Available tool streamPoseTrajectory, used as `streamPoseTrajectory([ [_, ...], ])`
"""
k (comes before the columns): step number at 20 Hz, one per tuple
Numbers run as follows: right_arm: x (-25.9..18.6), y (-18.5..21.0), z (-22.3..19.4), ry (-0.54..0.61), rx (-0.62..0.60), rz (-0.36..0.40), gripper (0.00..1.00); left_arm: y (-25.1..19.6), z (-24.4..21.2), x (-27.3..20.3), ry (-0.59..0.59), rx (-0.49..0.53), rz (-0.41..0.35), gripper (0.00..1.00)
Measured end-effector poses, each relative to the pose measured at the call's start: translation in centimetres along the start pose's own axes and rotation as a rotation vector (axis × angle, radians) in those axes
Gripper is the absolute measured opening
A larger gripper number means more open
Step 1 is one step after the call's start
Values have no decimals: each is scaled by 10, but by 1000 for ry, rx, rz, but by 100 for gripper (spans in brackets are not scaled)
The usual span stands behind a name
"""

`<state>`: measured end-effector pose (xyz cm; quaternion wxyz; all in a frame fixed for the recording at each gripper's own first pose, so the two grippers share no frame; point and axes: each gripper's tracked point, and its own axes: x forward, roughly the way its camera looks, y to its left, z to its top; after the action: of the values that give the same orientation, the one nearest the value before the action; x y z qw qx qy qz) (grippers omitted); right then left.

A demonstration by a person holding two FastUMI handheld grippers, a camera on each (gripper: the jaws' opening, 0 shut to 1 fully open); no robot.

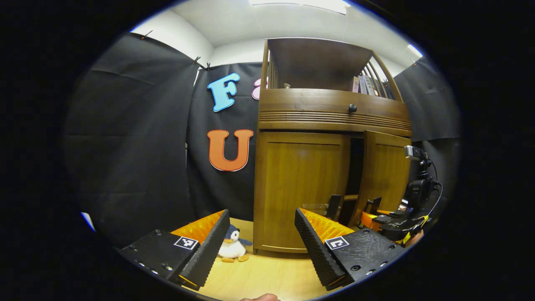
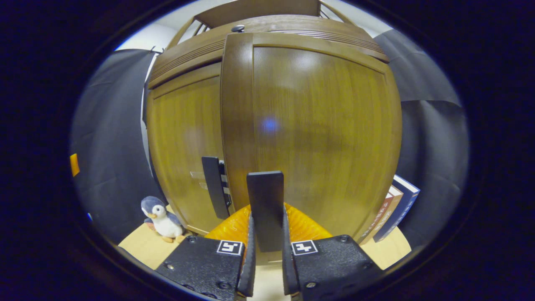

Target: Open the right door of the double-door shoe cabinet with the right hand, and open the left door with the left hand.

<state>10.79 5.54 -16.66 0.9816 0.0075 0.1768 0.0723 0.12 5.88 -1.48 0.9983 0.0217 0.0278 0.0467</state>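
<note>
The wooden shoe cabinet [image 1: 330, 117] stands ahead of me. Its left door [image 1: 301, 184] is closed, with a black handle [image 1: 333, 205] at its inner edge. The right door [image 1: 386, 171] is swung partly out, leaving a dark gap. My left gripper [image 1: 261, 246] is open, low in front of the left door and apart from it. In the right gripper view the right door [image 2: 317, 121] is close up, and my right gripper [image 2: 267, 225] is shut on its upright black handle [image 2: 265, 196]. The left door [image 2: 188, 142] and its handle [image 2: 213, 186] lie to the left.
A plush penguin [image 1: 232, 248] sits on the wooden floor [image 1: 267, 276] at the cabinet's left front corner. Books [image 2: 393, 209] lean against the cabinet's right side. A drawer with a dark knob [image 1: 352, 108] runs above the doors. Black cloth walls flank the cabinet.
</note>
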Motion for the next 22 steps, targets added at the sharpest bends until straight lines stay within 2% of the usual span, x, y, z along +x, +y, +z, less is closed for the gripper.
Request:
streamPoseTrajectory([
  [9, -42, -15, -10, 17, 18, 43, 30, -9, 1, -3, 17, 16, -87, 94],
  [22, -89, -43, -22, 35, 31, 43, 29, -29, -5, -8, 43, 20, -182, 94],
])
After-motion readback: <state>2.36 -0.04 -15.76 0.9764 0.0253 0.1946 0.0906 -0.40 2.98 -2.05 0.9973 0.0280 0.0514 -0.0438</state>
